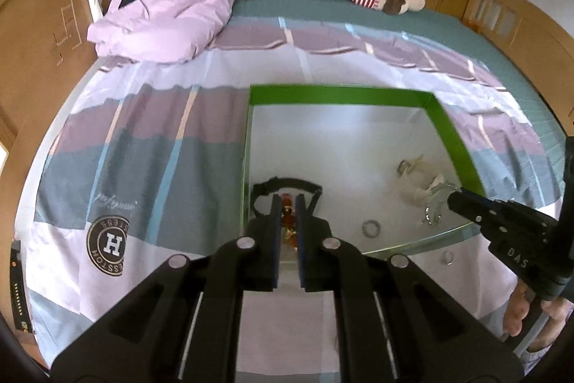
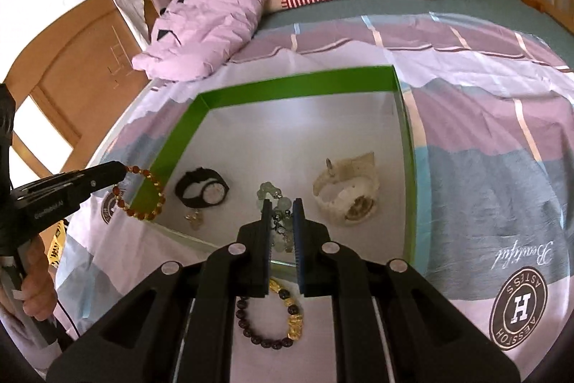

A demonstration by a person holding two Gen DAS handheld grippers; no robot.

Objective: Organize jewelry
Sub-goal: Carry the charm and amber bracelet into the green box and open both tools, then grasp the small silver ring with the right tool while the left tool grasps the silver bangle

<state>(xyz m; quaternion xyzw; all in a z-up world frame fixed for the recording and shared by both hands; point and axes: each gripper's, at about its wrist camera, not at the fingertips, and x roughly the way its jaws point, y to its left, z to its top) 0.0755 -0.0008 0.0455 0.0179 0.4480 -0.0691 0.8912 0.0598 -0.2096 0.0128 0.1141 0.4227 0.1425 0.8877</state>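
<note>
Your right gripper (image 2: 281, 203) pinches the pale green bead bracelet (image 2: 274, 200); left gripper (image 1: 288, 203) holds the amber bead bracelet (image 2: 143, 194). Both probably slippery, floppy: grip across beads.

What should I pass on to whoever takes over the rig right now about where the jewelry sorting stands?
Left claw: shut on the amber bead bracelet, which hangs at the left wall of the green box.
Right claw: shut on the pale green bracelet, low over the box near its front edge.
Done: black watch, white watch and a small gold charm lie in the box.
Left: release both bracelets inside; the dark bead bracelet lies outside on the bedspread.
</note>
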